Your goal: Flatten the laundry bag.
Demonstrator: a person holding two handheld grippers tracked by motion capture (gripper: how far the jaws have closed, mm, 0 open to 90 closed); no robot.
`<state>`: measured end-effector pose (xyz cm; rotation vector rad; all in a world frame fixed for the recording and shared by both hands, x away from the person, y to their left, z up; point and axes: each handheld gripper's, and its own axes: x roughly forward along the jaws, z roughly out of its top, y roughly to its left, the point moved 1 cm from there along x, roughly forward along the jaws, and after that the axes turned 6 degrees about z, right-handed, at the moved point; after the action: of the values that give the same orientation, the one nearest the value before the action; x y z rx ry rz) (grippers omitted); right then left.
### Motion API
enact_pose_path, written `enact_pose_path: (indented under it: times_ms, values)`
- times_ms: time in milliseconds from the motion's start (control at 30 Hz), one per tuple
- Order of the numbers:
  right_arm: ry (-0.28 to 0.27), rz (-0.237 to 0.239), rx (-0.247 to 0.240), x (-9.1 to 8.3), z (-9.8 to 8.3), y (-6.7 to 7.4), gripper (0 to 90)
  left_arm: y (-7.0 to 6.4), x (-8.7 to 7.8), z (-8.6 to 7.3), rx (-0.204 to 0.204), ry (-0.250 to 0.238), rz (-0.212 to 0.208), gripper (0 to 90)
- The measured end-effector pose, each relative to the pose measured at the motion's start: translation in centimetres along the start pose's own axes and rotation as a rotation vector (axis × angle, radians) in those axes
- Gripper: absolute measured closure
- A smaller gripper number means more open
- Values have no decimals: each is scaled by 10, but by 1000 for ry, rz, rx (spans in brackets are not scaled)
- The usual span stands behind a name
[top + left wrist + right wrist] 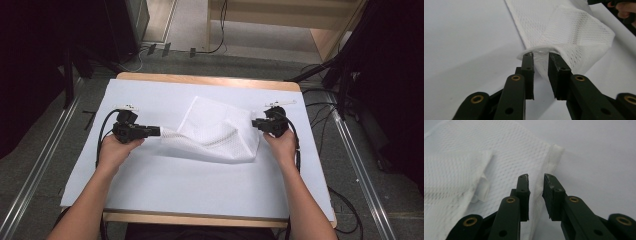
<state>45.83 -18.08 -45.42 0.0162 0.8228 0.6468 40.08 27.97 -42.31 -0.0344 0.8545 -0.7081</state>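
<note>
A white mesh cloth (215, 132) lies crumpled and partly folded on the white table cover (200, 190). My left gripper (157, 131) is at the cloth's left end. In the left gripper view the cloth (574, 27) has a folded edge lying loosely between the tips of my left gripper (540, 56), whose jaws stand apart without pressing on it. My right gripper (254, 122) sits at the cloth's right edge. In the right gripper view my right gripper (536, 177) is open just above the cloth (499, 150) near its hemmed edge, with nothing pinched.
A wooden table edge (200, 79) frames the white cover. Cables (320, 117) trail on the floor to the right, and metal rails (45, 165) run along both sides. A small white label tab (482, 190) is on the cloth.
</note>
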Motion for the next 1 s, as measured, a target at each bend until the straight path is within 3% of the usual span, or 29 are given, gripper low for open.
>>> enact_pose_path:
  times_ms: [67, 200, 300, 400, 667, 1000]
  values:
    - [-2, 2, -2, -1, 1, 2, 744, 0, -2, 0, 10, -5, 23, 734]
    - [-42, 27, -34, -7, 7, 13, 707, 9, -10, -1, -7, -24, 44, 686]
    - [-35, 39, -48, -6, 9, 18, 707, 13, -12, -1, -19, -30, 52, 677]
    - [-14, 58, -62, 2, 10, 25, 706, 16, -15, -1, -33, -41, 56, 667]
    - [3, 91, -78, 18, 14, 35, 676, 16, -13, -1, -23, -39, 56, 649]
    - [70, 142, -95, 52, 9, 49, 630, 17, -15, -3, -38, -48, 54, 626]
